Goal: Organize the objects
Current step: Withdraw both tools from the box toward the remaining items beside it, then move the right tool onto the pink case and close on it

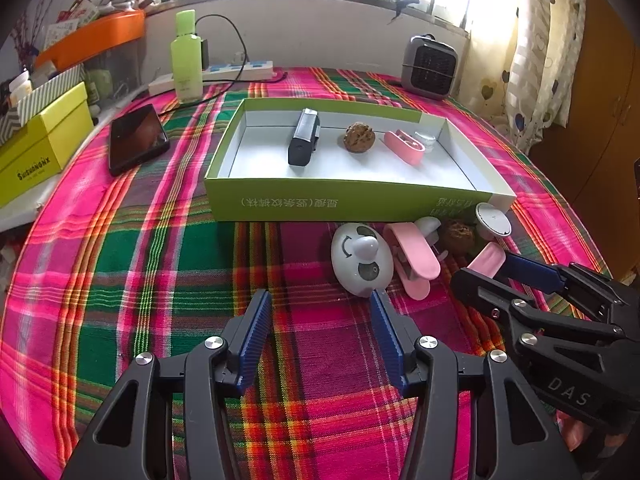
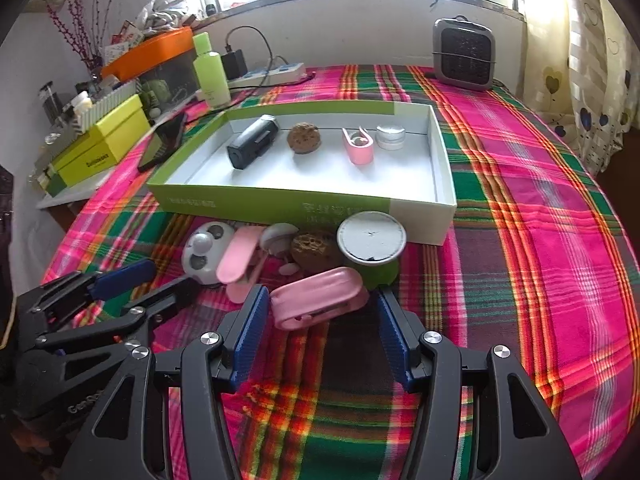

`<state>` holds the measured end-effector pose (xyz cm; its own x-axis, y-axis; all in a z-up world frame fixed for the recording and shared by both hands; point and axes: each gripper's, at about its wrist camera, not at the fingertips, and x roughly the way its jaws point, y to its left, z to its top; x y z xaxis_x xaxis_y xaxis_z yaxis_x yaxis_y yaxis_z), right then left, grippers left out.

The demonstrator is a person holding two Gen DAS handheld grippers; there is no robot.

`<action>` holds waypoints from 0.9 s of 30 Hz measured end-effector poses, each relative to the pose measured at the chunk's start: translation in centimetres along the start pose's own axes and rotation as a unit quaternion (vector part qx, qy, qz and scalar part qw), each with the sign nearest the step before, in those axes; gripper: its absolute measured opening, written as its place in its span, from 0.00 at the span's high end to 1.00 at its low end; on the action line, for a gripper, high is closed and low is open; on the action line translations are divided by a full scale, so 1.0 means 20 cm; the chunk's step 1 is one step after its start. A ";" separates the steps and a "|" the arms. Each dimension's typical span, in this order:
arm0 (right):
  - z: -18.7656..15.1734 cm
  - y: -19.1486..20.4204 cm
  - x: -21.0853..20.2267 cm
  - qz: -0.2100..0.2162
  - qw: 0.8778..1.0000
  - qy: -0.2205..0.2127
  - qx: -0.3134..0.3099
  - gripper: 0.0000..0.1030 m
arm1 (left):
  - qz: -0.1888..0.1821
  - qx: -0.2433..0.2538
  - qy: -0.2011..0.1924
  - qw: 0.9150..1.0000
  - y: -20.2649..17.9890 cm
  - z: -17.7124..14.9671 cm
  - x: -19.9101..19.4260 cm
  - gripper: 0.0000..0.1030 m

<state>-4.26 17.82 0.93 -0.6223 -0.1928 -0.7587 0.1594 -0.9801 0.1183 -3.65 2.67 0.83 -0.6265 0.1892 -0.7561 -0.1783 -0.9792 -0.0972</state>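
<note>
Pink case lies just ahead between spread right fingers, untouched; advance, centre it, then pinch. Left fingers spread, empty.

Phone, green bottle (upright), heater.

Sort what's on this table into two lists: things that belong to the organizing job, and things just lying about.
Job:
- green tray
- inside it: black device, walnut, pink clip, small jar
- in front of it: white egg-shaped gadget, pink stapler, second walnut, pink case, green-based jar

Lying about:
- phone
- green bottle
- power strip
- heater
- yellow box
</note>
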 end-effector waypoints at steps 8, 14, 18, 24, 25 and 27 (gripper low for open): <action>-0.03 -0.09 -0.03 -0.038 0.999 0.008 0.017 0.47 | -0.026 -0.009 0.004 1.000 0.01 0.02 0.01 0.51; -0.04 -0.13 -0.05 -0.048 0.999 0.008 0.018 0.47 | -0.032 -0.006 0.006 0.999 0.00 0.05 0.04 0.50; -0.05 -0.17 -0.06 -0.058 0.998 0.008 0.030 0.47 | -0.032 0.006 0.009 0.999 -0.02 0.07 0.06 0.49; -0.06 -0.23 -0.09 -0.071 0.996 0.011 0.046 0.47 | -0.032 -0.001 0.010 0.999 -0.01 0.09 0.08 0.49; -0.07 -0.24 -0.10 -0.067 0.997 0.011 0.048 0.47 | -0.030 0.001 0.010 1.000 -0.01 0.09 0.08 0.49; -0.08 -0.25 -0.12 -0.051 0.997 0.011 0.049 0.47 | -0.028 0.002 0.009 1.000 -0.01 0.10 0.08 0.49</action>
<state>-2.24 23.26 1.11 -0.6151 -0.0911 -0.7832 0.0195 -0.9948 0.1003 -6.17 3.29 0.89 -0.6012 0.2420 -0.7616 -0.2156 -0.9668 -0.1371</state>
